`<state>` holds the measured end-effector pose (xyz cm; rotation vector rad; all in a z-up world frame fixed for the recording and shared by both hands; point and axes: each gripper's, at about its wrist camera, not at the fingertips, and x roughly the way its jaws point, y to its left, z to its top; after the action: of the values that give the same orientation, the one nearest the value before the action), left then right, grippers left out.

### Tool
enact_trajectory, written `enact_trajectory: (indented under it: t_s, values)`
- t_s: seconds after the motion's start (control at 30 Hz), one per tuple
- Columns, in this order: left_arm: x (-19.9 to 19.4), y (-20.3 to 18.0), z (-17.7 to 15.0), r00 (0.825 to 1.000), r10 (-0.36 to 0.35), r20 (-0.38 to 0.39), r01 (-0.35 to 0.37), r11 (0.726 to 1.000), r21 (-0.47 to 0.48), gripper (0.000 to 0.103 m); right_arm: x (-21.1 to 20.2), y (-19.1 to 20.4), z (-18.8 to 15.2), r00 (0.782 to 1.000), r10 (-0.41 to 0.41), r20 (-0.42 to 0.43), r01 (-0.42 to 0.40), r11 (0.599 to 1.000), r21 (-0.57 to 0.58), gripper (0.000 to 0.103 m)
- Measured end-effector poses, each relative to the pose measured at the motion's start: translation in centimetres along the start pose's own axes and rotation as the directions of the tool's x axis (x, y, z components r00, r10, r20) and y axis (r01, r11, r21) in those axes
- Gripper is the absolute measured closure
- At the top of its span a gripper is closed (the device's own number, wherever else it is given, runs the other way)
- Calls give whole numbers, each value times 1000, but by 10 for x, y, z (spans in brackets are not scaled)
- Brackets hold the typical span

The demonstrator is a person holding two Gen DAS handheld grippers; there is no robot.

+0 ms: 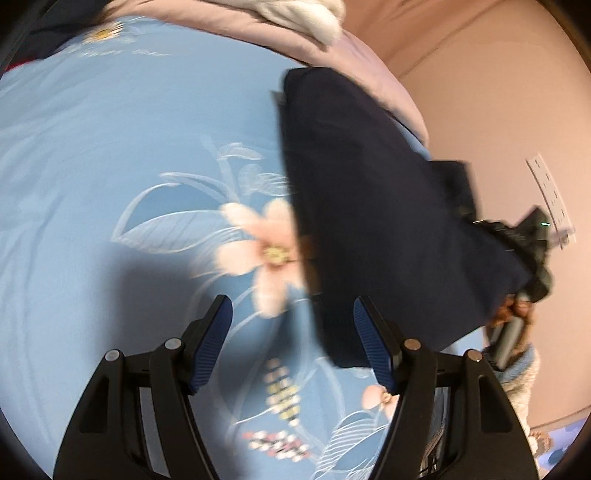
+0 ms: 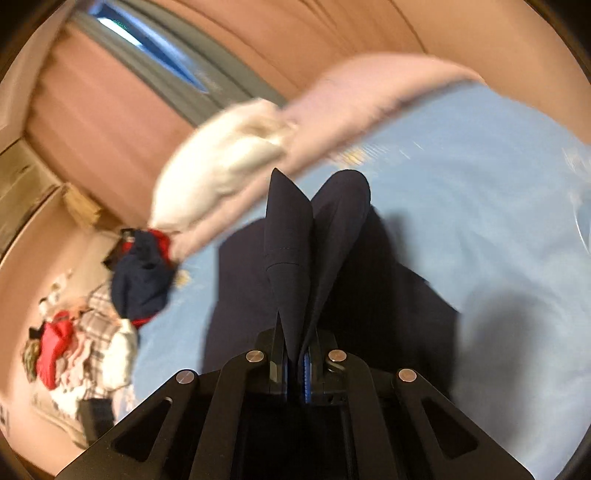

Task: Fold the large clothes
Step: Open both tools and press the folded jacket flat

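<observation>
A dark navy garment (image 1: 388,221) hangs lifted above the blue floral bedsheet (image 1: 110,166), to the right in the left wrist view. My left gripper (image 1: 291,339) is open and empty, its blue pads just left of the garment's lower edge. My right gripper (image 2: 295,354) is shut on the navy garment (image 2: 306,240), whose folds stand up between the jaws and drape over the sheet (image 2: 480,177). The right gripper also shows in the left wrist view (image 1: 517,251), partly behind the garment.
A pink quilt (image 1: 295,33) and a white fluffy blanket (image 2: 221,173) lie along the bed's far edge. A navy and red garment (image 2: 144,273) and a pile of mixed clothes (image 2: 81,343) lie at the left. A pink wall (image 1: 498,92) is beyond.
</observation>
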<state>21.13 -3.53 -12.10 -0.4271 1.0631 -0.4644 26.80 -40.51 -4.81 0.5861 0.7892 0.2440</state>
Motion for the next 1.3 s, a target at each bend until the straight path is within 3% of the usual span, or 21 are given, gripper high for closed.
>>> enact_trajectory:
  t_s: [0.17, 0.27, 0.33, 0.4, 0.47, 0.5, 0.57, 0.7, 0.77, 0.83, 0.9, 1.0, 1.3]
  values:
    - [12, -39, 16, 1000, -9, 26, 7, 995, 100, 36, 30, -49, -19, 997, 47, -65, -38, 990, 134, 94]
    - [16, -66, 22, 999, -2, 49, -6, 985, 173, 36, 31, -59, -21, 994, 90, -65, -77, 980, 183, 89]
    - [20, -80, 23, 998, 18, 65, -32, 972, 231, 38, 18, -61, -18, 996, 70, -64, -56, 980, 192, 81]
    - [22, -90, 17, 997, 33, 73, -53, 955, 293, 45, -5, -45, -14, 1000, -27, -7, 28, 990, 137, 79]
    - [26, -95, 11, 996, 52, 75, -75, 936, 343, 52, -37, -26, -13, 989, -130, 77, 127, 991, 38, 79]
    - [29, -97, 6, 995, 68, 75, -91, 926, 366, 53, -48, -18, -15, 984, -142, 106, 143, 990, -4, 79]
    - [34, -96, -1, 992, 97, 86, -124, 909, 398, 54, -72, 4, -23, 985, -109, 135, 124, 987, -107, 79]
    - [44, -97, -10, 984, 144, 104, -176, 880, 442, 54, -85, 41, -54, 995, -35, 93, 59, 962, -266, 79]
    - [50, -96, -14, 980, 172, 101, -199, 868, 456, 54, -77, 54, -72, 998, -42, 51, 57, 942, -332, 79]
    - [55, -95, -15, 978, 184, 95, -207, 863, 461, 54, -66, 56, -86, 993, -116, 35, 121, 917, -381, 79]
    - [58, -93, -15, 978, 185, 93, -207, 864, 459, 54, -50, 50, -96, 982, -188, 24, 182, 898, -400, 79]
    - [64, -91, -14, 977, 194, 89, -213, 858, 467, 54, -36, 24, -101, 970, -241, -18, 221, 913, -345, 79]
    - [72, -85, -15, 977, 192, 87, -210, 855, 473, 54, -28, 5, -104, 971, -235, -42, 215, 937, -277, 82]
